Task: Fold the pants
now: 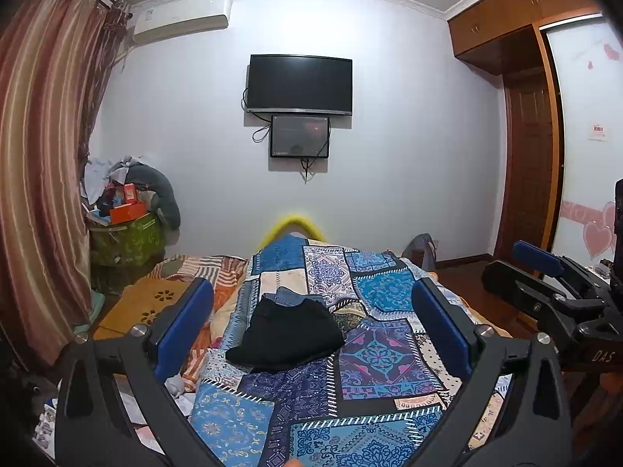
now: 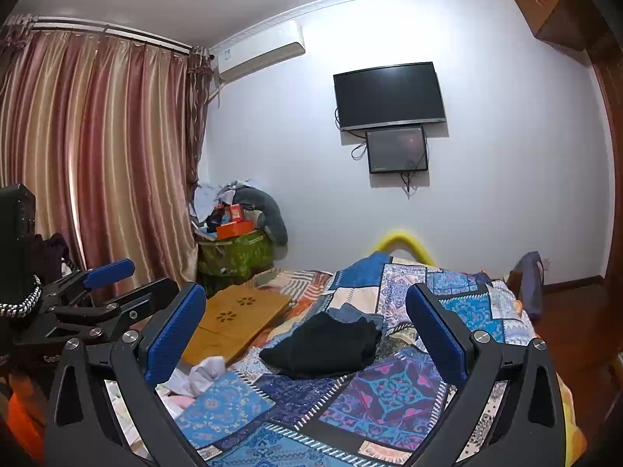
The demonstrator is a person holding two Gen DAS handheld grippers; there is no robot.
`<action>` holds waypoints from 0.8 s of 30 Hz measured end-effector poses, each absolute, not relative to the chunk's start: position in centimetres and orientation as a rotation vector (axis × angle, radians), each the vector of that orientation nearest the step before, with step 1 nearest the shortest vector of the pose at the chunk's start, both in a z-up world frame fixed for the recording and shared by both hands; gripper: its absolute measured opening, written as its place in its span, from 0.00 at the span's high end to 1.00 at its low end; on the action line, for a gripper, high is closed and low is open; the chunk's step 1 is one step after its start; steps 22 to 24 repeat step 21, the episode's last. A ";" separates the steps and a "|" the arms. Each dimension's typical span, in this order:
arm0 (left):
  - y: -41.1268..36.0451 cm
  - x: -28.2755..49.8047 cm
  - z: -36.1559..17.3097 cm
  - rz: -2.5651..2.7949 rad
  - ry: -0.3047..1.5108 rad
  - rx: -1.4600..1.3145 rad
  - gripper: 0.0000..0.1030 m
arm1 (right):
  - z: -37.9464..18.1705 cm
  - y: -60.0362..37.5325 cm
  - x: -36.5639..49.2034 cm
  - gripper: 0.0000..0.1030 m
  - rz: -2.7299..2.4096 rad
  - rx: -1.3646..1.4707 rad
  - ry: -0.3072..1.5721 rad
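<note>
Black pants lie in a folded heap on the patchwork bedspread, partly on top of a blue denim garment. They also show in the right wrist view, with the denim behind them. My left gripper is open and empty, held above the near part of the bed, short of the pants. My right gripper is open and empty too, beside the left one. The right gripper also shows at the right edge of the left wrist view.
A wooden lap tray lies on the bed's left side. White crumpled cloth lies near it. A green box piled with clutter stands by the curtain. A TV hangs on the far wall.
</note>
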State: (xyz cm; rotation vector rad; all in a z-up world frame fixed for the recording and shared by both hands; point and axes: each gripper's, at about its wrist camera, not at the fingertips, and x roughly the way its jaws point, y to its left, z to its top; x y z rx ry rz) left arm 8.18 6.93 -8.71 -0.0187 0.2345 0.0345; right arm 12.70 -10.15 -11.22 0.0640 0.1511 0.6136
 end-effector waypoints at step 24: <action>6.9 8.4 -8.6 0.001 0.251 -0.028 0.00 | -11.3 -10.4 12.9 0.01 0.607 0.079 0.153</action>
